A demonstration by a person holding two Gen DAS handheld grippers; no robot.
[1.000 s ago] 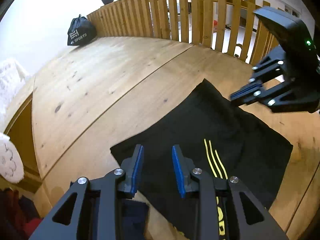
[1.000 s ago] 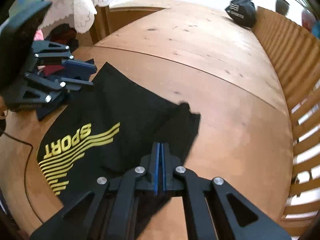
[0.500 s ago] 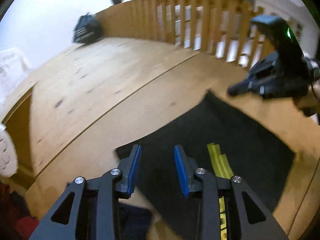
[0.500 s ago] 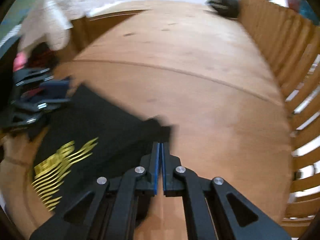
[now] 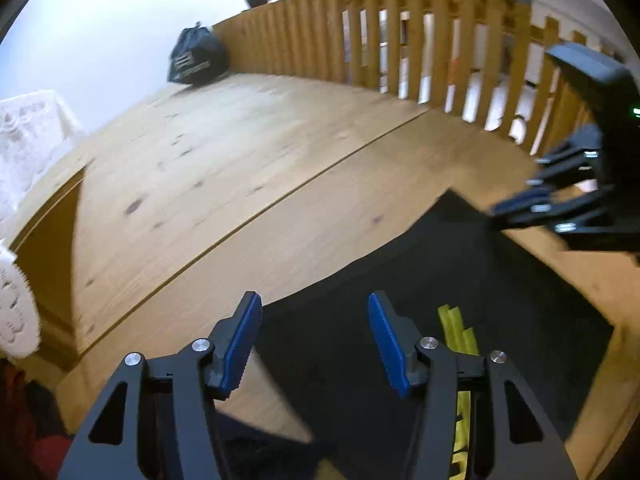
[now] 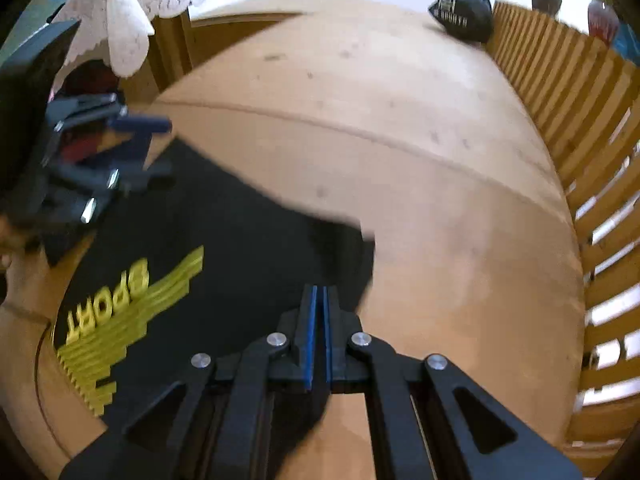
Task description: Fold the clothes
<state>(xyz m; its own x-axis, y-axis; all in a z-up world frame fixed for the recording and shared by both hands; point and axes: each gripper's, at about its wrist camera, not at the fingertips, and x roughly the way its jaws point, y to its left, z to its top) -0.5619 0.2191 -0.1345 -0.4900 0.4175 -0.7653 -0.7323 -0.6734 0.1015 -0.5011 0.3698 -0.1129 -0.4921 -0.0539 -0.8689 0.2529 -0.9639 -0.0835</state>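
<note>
Shirt [image 5: 460, 280], black with yellow print, lies flat on the table [image 5: 240, 160], under and ahead of my left claw [image 5: 314, 320]. Its jaws have just been opening and stand apart, nothing between them. My right claw [image 6: 320, 300] is closed at the shirt's right edge; whether it pinches cloth I cannot tell.

Black garment [image 6: 248, 248] on the wooden table is showing "SPORT" in yellow block letters above stacked yellow stripes; in the right wrist view the word is reading sideways. Left wrist view is only catching the stripe ends, no letters. Black bag [image 5: 197, 58] at the table's far edge is carrying a white logo and a text line, both blurring out, not readable.
</note>
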